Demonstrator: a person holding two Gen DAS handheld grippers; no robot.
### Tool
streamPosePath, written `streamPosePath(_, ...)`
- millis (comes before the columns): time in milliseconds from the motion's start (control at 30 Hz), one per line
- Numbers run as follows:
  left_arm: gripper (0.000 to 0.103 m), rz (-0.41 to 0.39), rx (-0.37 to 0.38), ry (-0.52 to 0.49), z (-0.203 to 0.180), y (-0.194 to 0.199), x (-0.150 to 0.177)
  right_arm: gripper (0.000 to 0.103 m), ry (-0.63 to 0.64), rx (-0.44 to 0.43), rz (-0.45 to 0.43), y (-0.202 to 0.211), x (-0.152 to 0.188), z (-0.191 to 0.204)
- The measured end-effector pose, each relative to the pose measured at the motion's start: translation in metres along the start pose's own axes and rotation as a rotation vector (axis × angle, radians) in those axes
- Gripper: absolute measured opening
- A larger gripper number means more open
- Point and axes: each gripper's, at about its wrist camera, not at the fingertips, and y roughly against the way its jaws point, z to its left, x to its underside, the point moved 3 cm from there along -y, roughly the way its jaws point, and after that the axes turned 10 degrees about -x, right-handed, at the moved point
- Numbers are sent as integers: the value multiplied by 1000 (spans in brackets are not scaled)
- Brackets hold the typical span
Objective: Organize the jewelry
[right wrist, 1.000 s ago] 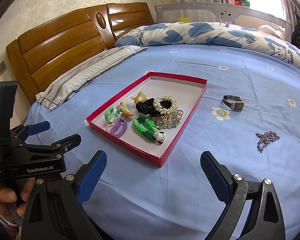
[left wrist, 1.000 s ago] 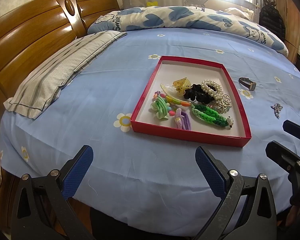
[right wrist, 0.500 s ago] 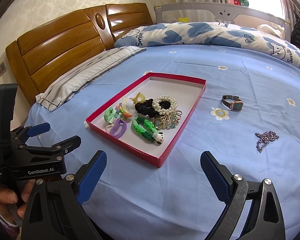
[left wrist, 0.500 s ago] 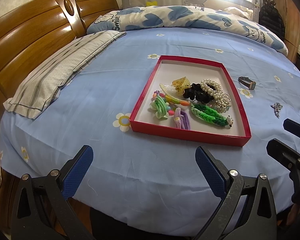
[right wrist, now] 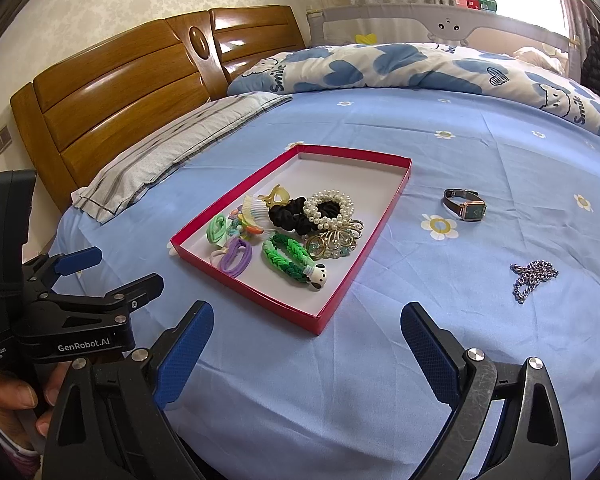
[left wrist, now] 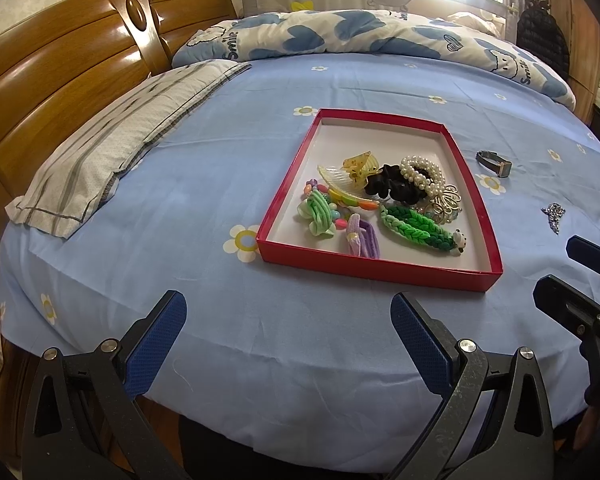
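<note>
The red tray (right wrist: pixel 364 264) lay near the middle of the bed (right wrist: pixel 460 360), already holding hair ties, a pearl band and clips crowded toward its near end. Two pieces lay outside it on the sheet, off its right edge: the watch (right wrist: pixel 465 205), farther up the bed, and the chain (right wrist: pixel 534 276), nearer the foot edge.

The step in hand looked like fetching one of those two, and the right tongs (right wrist: pixel 306 346) were better placed for it. To do it well, they should come down over the chain's bunched middle rather than a trailing end, pinch through the heap without catching the sheet, lift clear of the rim, and release over the tray's bare far end.

The right tongs hovered over the foot edge of the bed with jaws spread wide and nothing between them, pointing up the bed. The left tongs (left wrist: pixel 288 338) were likewise agape and empty, level beside them at the foot edge; a hand (right wrist: pixel 16 404) gripped their handle from below.
</note>
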Motion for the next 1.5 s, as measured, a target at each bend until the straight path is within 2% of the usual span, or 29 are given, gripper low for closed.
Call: streamPosePath(1500, 103, 1, 10, -19, -5, -6, -6, 96, -18, 4, -3, -3, -2, -1)
